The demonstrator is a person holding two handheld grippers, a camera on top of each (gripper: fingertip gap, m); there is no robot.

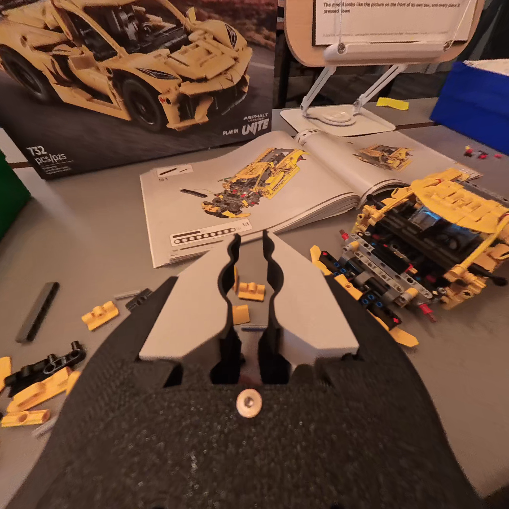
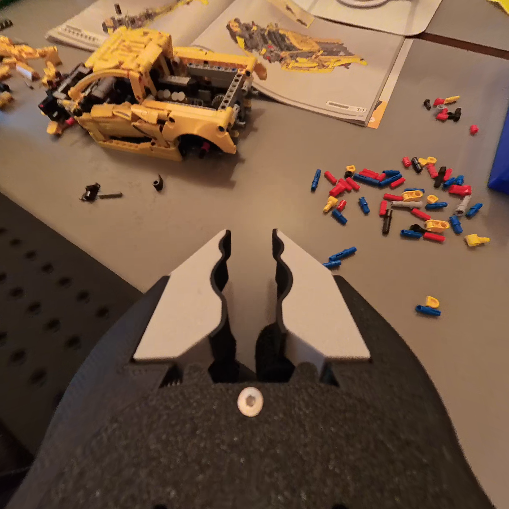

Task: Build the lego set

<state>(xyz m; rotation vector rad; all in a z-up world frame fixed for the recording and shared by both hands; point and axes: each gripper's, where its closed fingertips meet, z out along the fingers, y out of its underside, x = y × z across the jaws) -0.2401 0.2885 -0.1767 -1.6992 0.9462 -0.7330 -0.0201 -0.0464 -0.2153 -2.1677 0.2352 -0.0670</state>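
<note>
Yellow and black, the half-built toy car (image 1: 429, 242) sits on a grey table (image 1: 91, 234), to the right of the left gripper (image 1: 251, 238) and resting against the lower edge of an open instruction booklet (image 1: 248, 198).

The left gripper hovers above the table with its jaws parted by a narrow gap and nothing between them. Seen through that gap, lying on the table below, are two small yellow pieces (image 1: 251, 291). More yellow and black pieces (image 1: 41, 385) lie scattered to its left, along with a long black beam (image 1: 38, 311). The set's box (image 1: 132, 82) stands upright at the back, next to a white stand (image 1: 338, 115) holding a sheet of paper.

The right gripper (image 2: 251, 237) also hangs over bare table, its jaws a little wider apart and empty, touching nothing. From this side the car (image 2: 154, 96) sits ahead and to the left, well apart from the fingers. A loose spread of red, blue, black and yellow pins (image 2: 407, 195) lies to the right, with two blue pins (image 2: 340, 256) just beside the right finger.
</note>
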